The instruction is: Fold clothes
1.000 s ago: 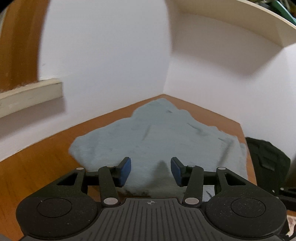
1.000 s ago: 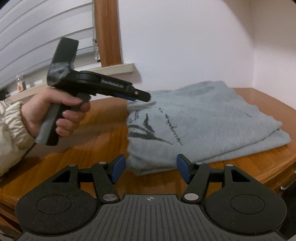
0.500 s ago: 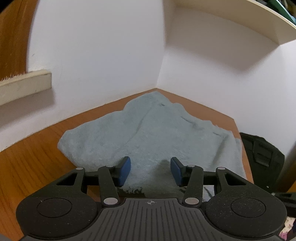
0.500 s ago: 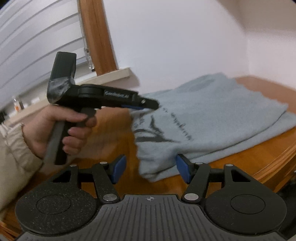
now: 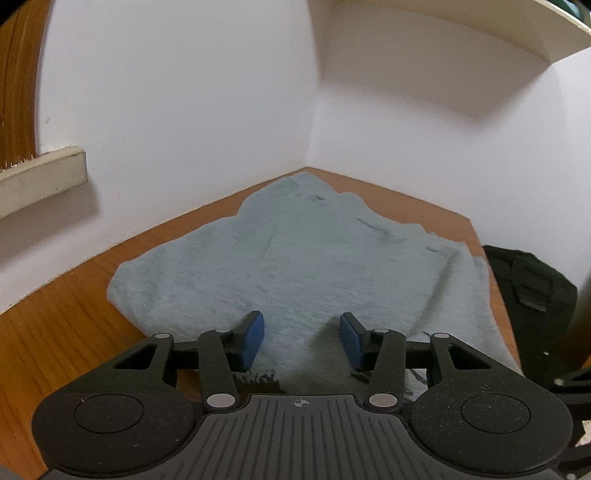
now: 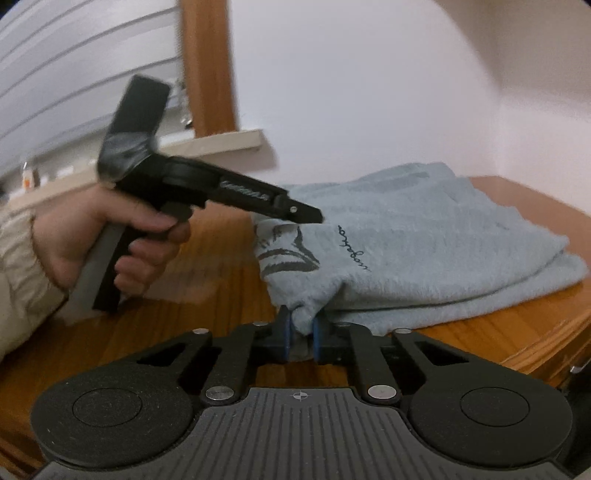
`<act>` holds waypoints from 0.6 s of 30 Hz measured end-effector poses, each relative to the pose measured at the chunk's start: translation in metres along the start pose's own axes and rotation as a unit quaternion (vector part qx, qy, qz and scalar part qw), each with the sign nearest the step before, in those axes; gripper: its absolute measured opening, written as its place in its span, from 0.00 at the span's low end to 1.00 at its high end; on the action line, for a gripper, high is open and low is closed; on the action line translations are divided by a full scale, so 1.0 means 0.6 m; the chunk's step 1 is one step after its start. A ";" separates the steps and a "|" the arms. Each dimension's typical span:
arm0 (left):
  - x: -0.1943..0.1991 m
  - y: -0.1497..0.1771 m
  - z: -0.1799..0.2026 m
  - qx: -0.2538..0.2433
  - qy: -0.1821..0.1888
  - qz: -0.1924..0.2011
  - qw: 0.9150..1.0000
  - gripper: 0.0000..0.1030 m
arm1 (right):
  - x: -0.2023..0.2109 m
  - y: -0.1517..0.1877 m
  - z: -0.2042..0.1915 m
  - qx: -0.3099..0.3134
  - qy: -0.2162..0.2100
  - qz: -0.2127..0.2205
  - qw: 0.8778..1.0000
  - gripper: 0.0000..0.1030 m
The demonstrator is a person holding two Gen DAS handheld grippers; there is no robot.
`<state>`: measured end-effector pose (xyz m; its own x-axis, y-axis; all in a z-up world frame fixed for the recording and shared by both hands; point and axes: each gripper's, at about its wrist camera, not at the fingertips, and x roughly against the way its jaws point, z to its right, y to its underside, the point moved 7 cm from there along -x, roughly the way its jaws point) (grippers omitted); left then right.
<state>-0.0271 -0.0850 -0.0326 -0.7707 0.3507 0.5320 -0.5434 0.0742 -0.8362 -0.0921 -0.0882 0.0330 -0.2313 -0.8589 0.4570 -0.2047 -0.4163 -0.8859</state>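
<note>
A light blue folded sweatshirt (image 5: 314,266) with a dark print lies on the wooden table (image 5: 55,332), reaching into the wall corner. My left gripper (image 5: 301,332) hovers open just over its near edge, with cloth below the blue pads but not pinched. In the right wrist view the sweatshirt (image 6: 424,236) shows its print, and my right gripper (image 6: 301,326) is shut on the near left corner of the cloth. There too, the left gripper (image 6: 314,218), held in a hand (image 6: 110,236), points at the sweatshirt's left edge.
White walls close off the table's back and right. A window sill (image 5: 40,170) juts out on the left and a shelf (image 5: 461,29) hangs above. A black bag (image 5: 532,291) sits beyond the table's right edge. The table's front edge (image 6: 546,332) runs near my right gripper.
My right gripper has shut on the sweatshirt's near corner, where its jaws stood wide apart before. The left gripper has stayed over the cloth's edge, with its view shifted slightly.
</note>
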 end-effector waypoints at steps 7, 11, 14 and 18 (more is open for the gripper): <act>-0.008 0.004 -0.009 -0.001 -0.009 -0.005 1.000 0.45 | 0.047 -0.008 -0.014 0.046 -0.008 -0.017 0.999 0.02; -0.006 0.006 -0.012 0.002 -0.006 -0.004 1.000 0.45 | 0.053 0.002 -0.020 0.064 -0.013 -0.038 0.997 0.01; -0.005 0.005 -0.014 0.008 -0.005 -0.004 1.000 0.45 | 0.061 -0.010 -0.023 0.072 -0.002 -0.028 0.997 0.01; 0.002 0.001 -0.024 0.029 -0.004 0.001 1.000 0.45 | 0.079 -0.044 -0.013 0.074 0.014 0.008 0.997 0.07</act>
<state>-0.0233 -0.0709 -0.0342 -0.7735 0.3441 0.5322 -0.5606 0.0201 -0.8278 -0.1048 -0.1158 0.0788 -0.2594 -0.8584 0.4426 -0.0593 -0.4432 -0.8944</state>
